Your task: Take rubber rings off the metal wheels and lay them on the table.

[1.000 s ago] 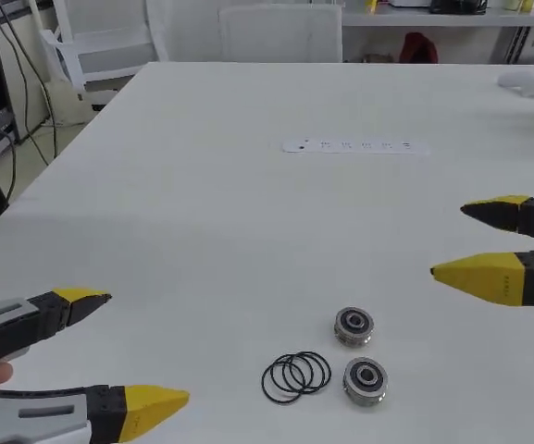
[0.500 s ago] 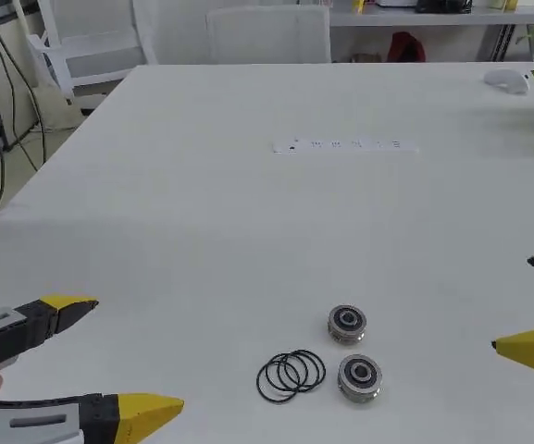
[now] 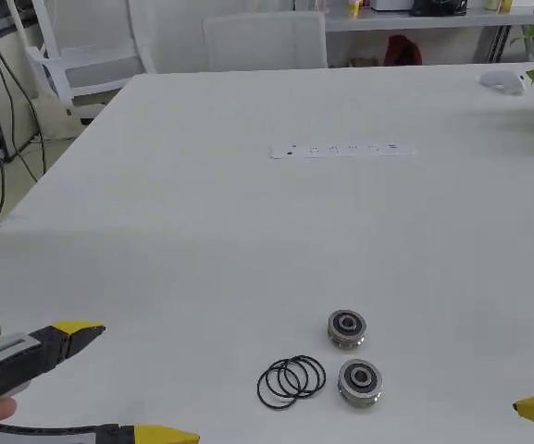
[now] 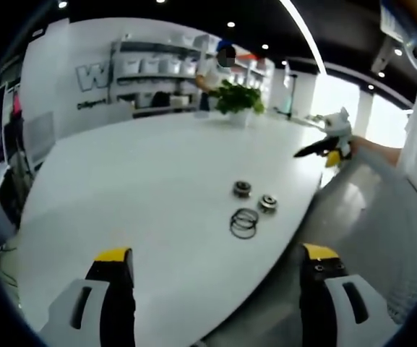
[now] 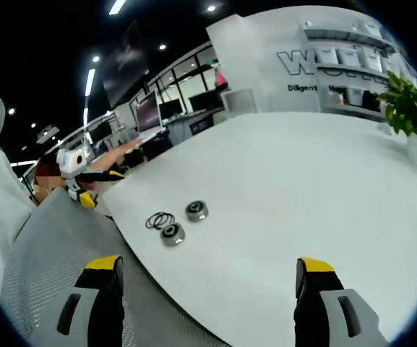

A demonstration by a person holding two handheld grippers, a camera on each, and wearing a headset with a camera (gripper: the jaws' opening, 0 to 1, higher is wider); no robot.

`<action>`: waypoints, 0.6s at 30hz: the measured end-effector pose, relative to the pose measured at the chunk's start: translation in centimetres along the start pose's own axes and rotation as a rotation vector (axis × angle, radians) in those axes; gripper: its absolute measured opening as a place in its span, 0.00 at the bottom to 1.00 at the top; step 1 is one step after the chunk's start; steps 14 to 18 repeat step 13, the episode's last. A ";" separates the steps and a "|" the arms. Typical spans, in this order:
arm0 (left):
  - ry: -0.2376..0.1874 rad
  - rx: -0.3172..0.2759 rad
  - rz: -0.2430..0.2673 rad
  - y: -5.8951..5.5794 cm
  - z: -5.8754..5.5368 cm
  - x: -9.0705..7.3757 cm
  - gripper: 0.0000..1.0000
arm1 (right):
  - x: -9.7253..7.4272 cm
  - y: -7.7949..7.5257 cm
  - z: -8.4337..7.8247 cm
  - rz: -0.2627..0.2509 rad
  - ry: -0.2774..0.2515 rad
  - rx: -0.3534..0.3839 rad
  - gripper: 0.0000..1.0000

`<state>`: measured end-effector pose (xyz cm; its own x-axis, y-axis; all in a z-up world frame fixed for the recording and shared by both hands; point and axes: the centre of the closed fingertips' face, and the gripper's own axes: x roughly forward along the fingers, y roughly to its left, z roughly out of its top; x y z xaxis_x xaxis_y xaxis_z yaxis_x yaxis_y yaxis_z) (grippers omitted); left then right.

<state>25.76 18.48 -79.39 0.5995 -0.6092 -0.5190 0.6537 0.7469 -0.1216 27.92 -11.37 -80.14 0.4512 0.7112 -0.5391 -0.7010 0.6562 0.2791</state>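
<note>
Lying loose — rubber rings, perhaps four.

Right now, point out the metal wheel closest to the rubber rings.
The wheel lower in the head view, beside the rubber rings; the other wheel sits farther back.

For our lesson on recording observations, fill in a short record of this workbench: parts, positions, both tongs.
metal wheels: two, close together on the white table
rubber rings: black, overlapping pile lying flat on the table beside the wheels
left tongs: open, holding nothing
right tongs: open, holding nothing
</note>
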 end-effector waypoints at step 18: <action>0.012 -0.032 0.003 -0.1 -0.2 0.1 1.00 | 0.3 0.7 -2.2 0.016 0.092 0.031 0.99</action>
